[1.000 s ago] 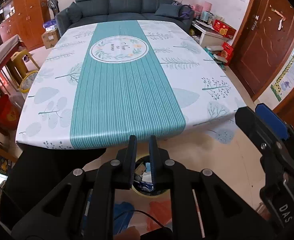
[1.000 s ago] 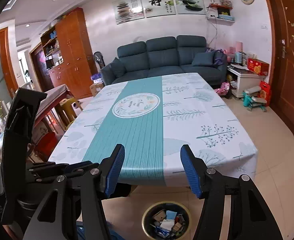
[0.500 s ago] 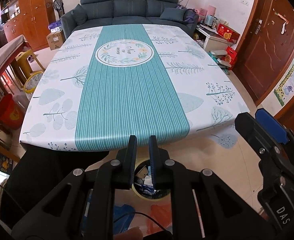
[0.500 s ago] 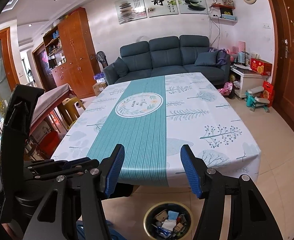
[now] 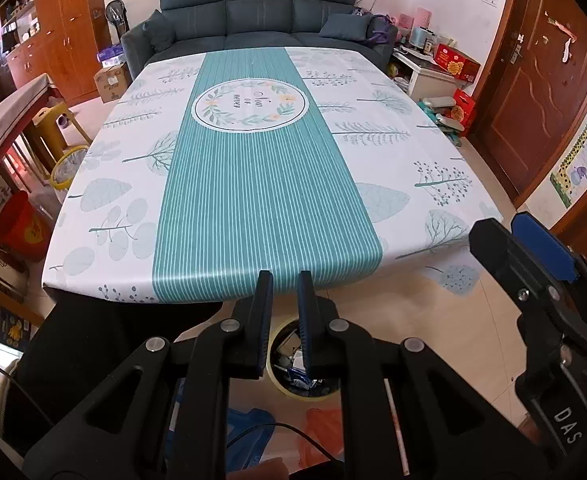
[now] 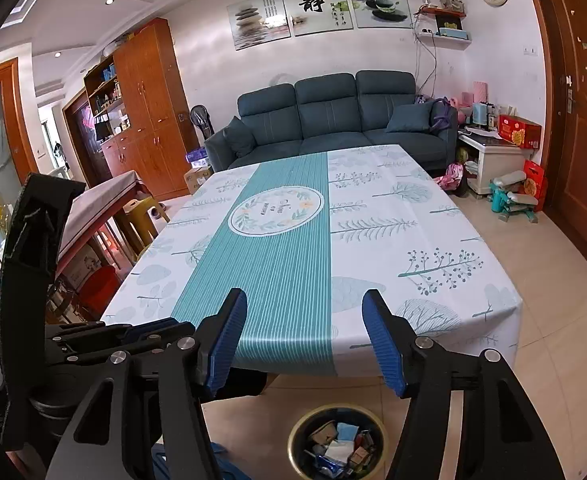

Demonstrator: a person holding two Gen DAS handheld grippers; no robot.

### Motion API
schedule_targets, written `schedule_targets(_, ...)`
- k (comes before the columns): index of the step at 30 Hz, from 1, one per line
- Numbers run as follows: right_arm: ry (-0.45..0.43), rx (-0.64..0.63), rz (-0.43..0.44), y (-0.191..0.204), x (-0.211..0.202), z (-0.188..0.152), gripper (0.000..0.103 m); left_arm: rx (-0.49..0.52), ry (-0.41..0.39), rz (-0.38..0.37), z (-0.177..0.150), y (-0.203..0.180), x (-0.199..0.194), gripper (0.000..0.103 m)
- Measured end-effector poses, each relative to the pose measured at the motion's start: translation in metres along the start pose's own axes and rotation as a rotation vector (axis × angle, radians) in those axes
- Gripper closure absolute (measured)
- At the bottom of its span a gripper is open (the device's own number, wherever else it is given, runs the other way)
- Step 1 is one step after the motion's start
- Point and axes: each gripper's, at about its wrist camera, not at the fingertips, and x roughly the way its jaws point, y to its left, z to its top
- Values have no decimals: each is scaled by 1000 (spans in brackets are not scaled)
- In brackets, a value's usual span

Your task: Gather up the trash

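Observation:
A round trash bin (image 6: 294,440) with a yellow rim stands on the floor by the table's near edge, filled with wrappers and paper scraps (image 6: 341,444). My right gripper (image 6: 304,296) hangs above the bin, open, with nothing between its blue pads. My left gripper (image 5: 285,276) is shut to a narrow slit and holds nothing. Through that slit the bin (image 5: 293,395) shows below. Each gripper also appears in the other's view: the right gripper (image 5: 525,248) at the right edge, the left gripper (image 6: 133,332) at the lower left.
The table (image 5: 253,200) wears a white and teal leaf-print cloth. Behind it is a dark blue sofa (image 6: 333,120). Blue and orange plastic bags (image 5: 317,432) lie on the floor near the bin. A yellow stool (image 6: 141,216) and a wooden bench stand at the left.

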Motion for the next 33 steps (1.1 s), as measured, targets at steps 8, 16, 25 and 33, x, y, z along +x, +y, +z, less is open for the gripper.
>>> schedule_targets(8, 2, 4, 3, 1, 2, -1, 42, 2, 2, 2, 0, -1, 0, 94)
schedule_targets(16, 5, 4, 6, 2, 4, -2, 41, 7, -1, 2, 1, -2, 1, 94)
schedule_targets(25, 8, 6, 8, 4, 6, -4, 41, 18, -5, 1, 5, 1, 2, 94)
schedule_targets(33, 12, 6, 7, 6, 9, -4, 41, 27, 13, 3, 9, 7, 7, 92)
